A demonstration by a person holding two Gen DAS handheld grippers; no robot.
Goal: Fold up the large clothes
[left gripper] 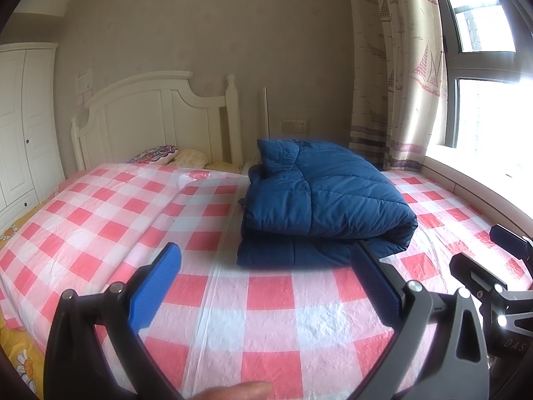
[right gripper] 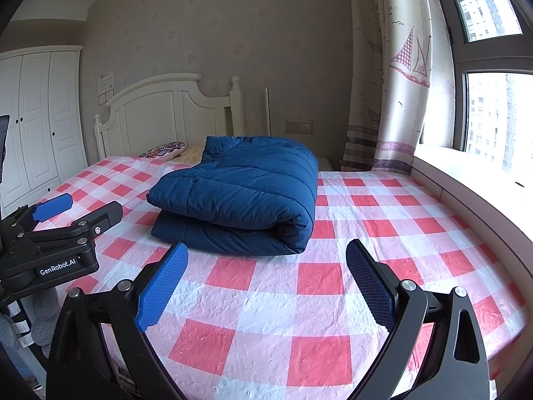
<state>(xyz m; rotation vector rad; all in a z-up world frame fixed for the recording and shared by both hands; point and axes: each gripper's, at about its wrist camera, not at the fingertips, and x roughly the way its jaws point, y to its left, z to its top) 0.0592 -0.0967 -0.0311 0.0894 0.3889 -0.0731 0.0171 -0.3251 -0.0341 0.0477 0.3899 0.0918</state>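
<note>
A navy quilted jacket (right gripper: 240, 193) is lying on a red-and-white checked bed cover (right gripper: 316, 300). Blue fingers (right gripper: 163, 286) are showing. The curtain (right gripper: 399, 66) is displaying pink sailboats.

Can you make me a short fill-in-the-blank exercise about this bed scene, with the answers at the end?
1. The folded jacket is dark ____.
2. It lies on a red and white ____ cover.
3. Both the left gripper and the right gripper have their jaws ____.
4. The curtain is printed with ____.

Answers: blue; checked; open; sailboats
</note>
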